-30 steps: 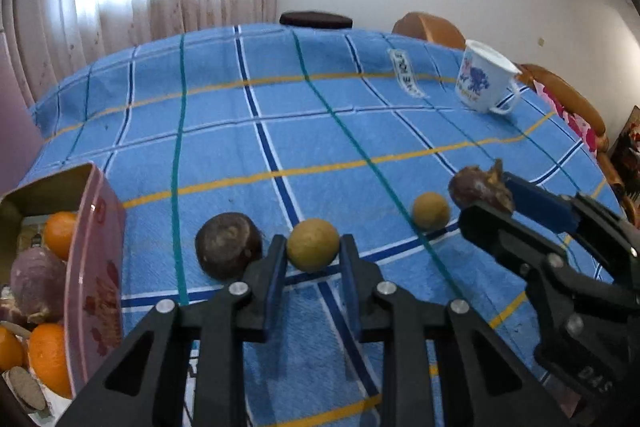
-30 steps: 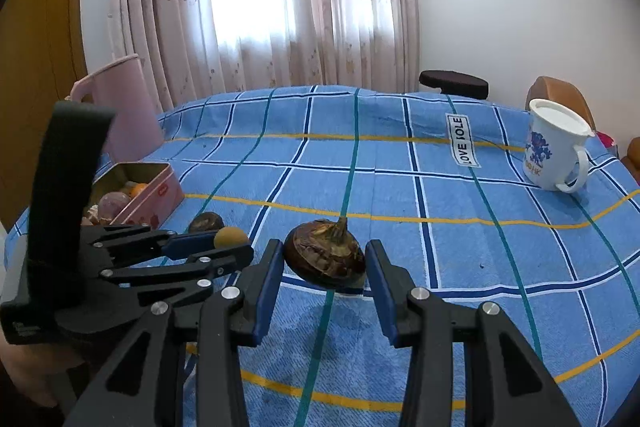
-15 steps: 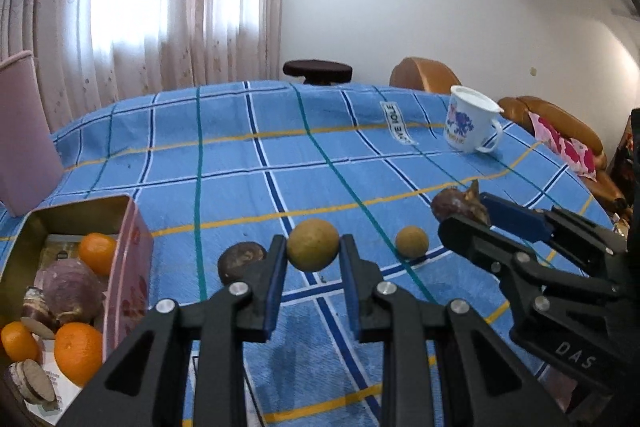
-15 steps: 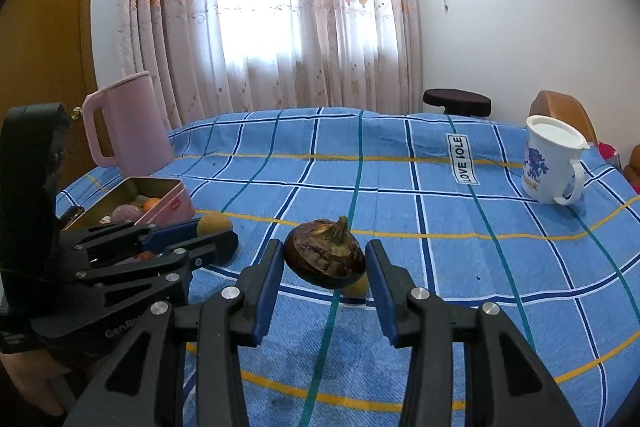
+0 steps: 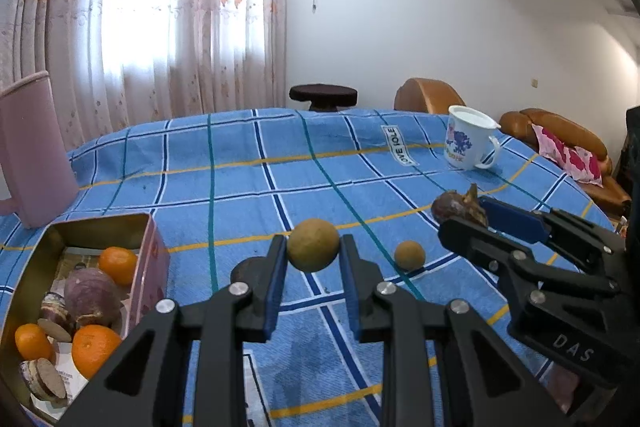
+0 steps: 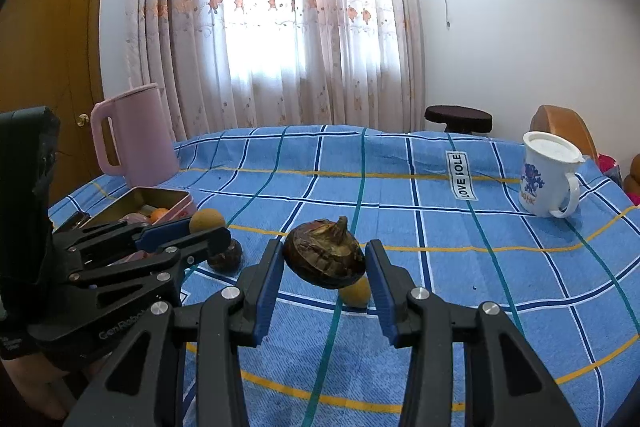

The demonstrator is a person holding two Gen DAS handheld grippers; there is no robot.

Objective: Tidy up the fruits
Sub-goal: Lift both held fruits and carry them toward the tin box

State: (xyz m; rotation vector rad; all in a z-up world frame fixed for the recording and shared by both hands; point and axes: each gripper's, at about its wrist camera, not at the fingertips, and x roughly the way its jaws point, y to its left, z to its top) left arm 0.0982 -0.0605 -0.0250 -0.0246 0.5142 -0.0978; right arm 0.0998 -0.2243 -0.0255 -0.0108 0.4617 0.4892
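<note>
Left hand-held gripper [image 5: 313, 259] clamped tight, right hand-held gripper [image 6: 325, 267] clamped, both raised

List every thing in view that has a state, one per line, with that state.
left gripper: shut on the tan round fruit, held off the cloth.
right gripper: shut on the dark stemmed fruit, held off the cloth.
tin box: open, holding oranges and other fruit.
small tan fruit: loose on the cloth.
dark round fruit: loose on the cloth.
white mug: upright, lidded.
pink jug: upright.
</note>
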